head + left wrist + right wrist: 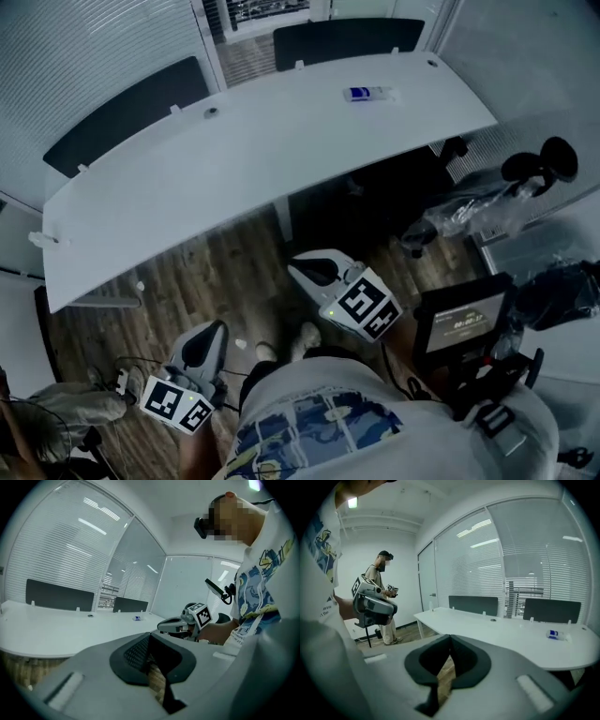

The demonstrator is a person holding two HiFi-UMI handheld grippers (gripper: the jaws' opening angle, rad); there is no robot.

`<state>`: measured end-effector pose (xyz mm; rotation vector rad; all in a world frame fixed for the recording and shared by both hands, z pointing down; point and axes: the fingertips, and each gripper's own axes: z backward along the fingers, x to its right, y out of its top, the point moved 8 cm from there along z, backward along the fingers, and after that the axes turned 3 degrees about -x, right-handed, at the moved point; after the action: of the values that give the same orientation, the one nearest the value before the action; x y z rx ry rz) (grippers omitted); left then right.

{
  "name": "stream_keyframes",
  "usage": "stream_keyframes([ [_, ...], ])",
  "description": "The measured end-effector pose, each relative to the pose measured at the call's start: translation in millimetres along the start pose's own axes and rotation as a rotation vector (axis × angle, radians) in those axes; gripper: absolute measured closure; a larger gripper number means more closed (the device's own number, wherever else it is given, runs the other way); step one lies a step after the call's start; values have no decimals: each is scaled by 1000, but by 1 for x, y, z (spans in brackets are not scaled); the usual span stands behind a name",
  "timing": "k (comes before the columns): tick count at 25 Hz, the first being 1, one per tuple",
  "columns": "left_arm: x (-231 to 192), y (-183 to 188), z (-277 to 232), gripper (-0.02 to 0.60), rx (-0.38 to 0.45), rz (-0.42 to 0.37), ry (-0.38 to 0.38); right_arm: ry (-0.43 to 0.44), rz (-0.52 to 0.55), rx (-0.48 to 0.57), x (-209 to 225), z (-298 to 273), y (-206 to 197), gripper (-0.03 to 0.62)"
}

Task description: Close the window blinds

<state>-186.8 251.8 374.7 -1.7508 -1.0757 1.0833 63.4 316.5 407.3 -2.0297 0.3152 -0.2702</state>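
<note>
Left tool (150,639) clenched, empty, right tool (450,638) likewise, near white table (281,141), small blue-labelled item (366,93) far right on it, print unreadable, slatted window blinds (534,550) beyond.
</note>
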Motion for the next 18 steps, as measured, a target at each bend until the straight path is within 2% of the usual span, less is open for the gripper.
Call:
stream_keyframes([
  [7, 11, 7, 16, 580, 18, -54, -92, -28, 18, 18, -44, 6, 9, 591],
  [14, 3, -9, 42, 580, -9, -55, -116, -43, 26, 29, -82, 7, 12, 591],
  [18, 4, -10, 41, 580, -15, -53, -132, -43, 30, 25, -87, 9, 13, 591],
])
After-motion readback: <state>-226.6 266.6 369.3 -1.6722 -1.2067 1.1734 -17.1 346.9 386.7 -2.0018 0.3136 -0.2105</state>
